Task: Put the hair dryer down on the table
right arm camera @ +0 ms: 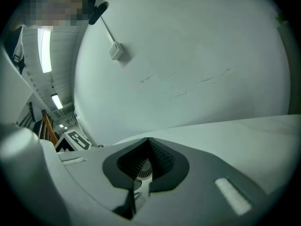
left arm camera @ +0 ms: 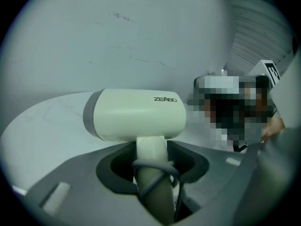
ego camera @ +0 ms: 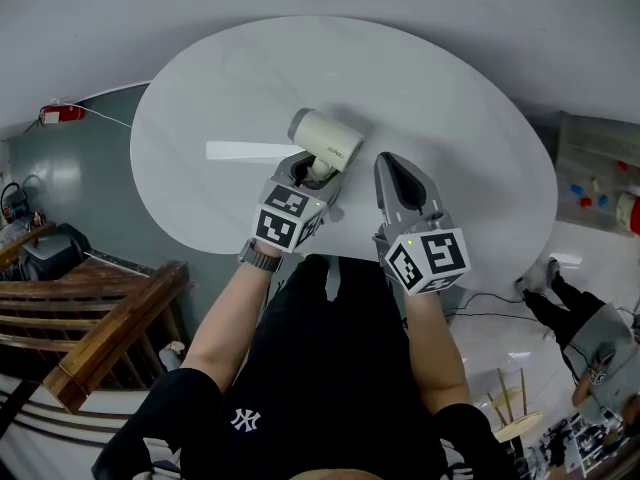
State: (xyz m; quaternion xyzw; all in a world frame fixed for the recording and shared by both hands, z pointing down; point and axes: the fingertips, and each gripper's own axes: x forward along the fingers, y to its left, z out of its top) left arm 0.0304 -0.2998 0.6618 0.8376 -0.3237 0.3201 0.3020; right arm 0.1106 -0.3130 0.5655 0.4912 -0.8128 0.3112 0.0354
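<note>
Left gripper [left arm camera: 151, 169] clamps the hair dryer [left arm camera: 136, 114] by its handle — right gripper [ego camera: 392, 168] closed, empty.

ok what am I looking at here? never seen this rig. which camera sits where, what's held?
No robot: a person holds a two-jaw claw in each hand. The head view looks down from the person's head onto a round white table. The other two views come from cameras riding on each claw, looking along its jaws. The left claw is shut on the handle of a cream plastic hair dryer, a grey cord looped round that handle. The right claw is shut and empty. The black-and-white marker cubes are part of the claws. A pale strip shows on the table; object or reflection, I can't tell.
</note>
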